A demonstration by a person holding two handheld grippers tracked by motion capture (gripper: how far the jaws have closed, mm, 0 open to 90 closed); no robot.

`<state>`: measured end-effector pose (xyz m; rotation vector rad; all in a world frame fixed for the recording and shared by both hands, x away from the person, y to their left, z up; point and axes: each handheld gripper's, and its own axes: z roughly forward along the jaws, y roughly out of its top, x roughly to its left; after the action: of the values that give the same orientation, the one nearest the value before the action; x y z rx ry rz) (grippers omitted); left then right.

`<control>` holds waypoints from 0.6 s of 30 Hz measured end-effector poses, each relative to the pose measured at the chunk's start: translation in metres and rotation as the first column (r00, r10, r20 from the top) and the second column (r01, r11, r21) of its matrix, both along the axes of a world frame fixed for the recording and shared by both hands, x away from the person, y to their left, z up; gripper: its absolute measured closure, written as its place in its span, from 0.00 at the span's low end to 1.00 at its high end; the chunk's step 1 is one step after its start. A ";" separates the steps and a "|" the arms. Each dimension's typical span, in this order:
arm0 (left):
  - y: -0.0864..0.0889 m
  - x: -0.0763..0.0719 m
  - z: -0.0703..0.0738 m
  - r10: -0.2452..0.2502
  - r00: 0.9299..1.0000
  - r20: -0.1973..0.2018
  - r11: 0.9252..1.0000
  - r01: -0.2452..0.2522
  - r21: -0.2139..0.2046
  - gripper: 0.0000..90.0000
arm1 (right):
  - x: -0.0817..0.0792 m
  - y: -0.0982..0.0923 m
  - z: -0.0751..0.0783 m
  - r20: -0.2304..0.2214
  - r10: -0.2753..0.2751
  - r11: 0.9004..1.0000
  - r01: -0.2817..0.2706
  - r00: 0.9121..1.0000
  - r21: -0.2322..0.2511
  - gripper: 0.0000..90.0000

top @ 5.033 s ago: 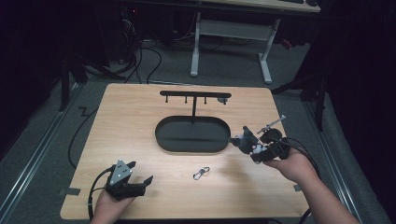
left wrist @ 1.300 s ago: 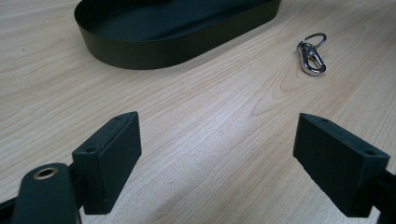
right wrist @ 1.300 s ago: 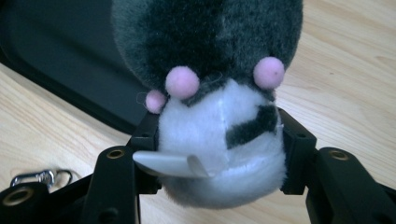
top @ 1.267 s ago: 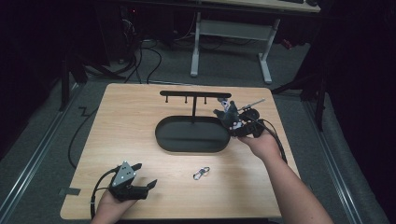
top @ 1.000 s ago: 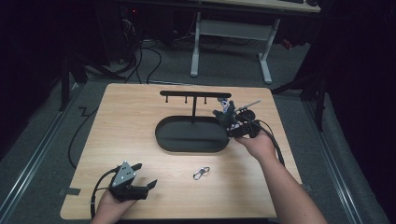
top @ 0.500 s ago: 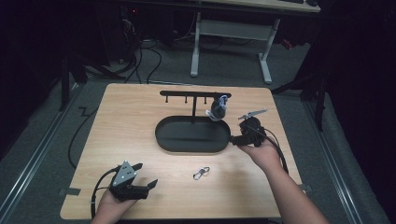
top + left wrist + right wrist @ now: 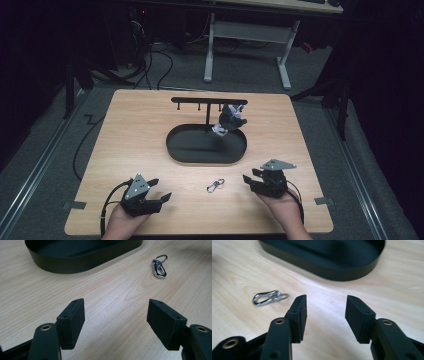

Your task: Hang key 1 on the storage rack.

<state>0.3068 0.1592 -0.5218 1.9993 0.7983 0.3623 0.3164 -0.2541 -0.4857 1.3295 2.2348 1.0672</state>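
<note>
A small silver clip with a ring [image 7: 216, 185] lies on the wooden table [image 7: 135, 135] in front of a black oval tray [image 7: 176, 150]. Behind the tray stands a black rack [image 7: 209, 101], and a small grey and white item [image 7: 229, 120] hangs from its right end. My left gripper [image 7: 161, 190] rests near the front left edge, and its jaws have just been closing, with only bare wood between them [image 7: 115, 305]. To the right of the clip, my right gripper [image 7: 248, 181] has also been closing its jaws, and nothing is between them [image 7: 325, 301]. The clip [image 7: 268, 297] lies left of its jaws.
The tray's wall [image 7: 75, 263] rises ahead of the left gripper, and the clip [image 7: 159, 267] lies ahead to its right. The tray's rim [image 7: 332, 271] also lies just ahead of the right gripper. A white desk frame [image 7: 247, 35] and cables stand on the floor beyond the table.
My right hand has pulled back from the rack's right end to the table's front right, leaving the small item hanging there. The left hand has stayed put.
</note>
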 end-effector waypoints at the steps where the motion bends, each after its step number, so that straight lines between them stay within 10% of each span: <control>1: 0.000 0.000 0.000 0.004 1.000 0.002 1.000 -0.004 0.001 0.35 | -0.004 0.002 -0.003 0.007 0.005 1.000 -0.005 1.000 0.026 0.62; 11: 0.020 0.001 0.003 0.108 0.994 0.003 0.993 -0.108 -0.044 0.43 | -0.019 0.020 -0.021 0.014 0.051 0.990 -0.052 0.999 0.131 1.00; 18: 0.038 -0.012 0.001 0.169 0.985 0.022 0.985 -0.169 -0.029 0.40 | -0.006 0.051 -0.024 0.027 0.136 0.985 -0.138 0.990 0.107 1.00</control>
<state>0.2949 0.1969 -0.5206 1.9034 0.9558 0.4701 0.3101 -0.2035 -0.5099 1.2148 2.3114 1.2612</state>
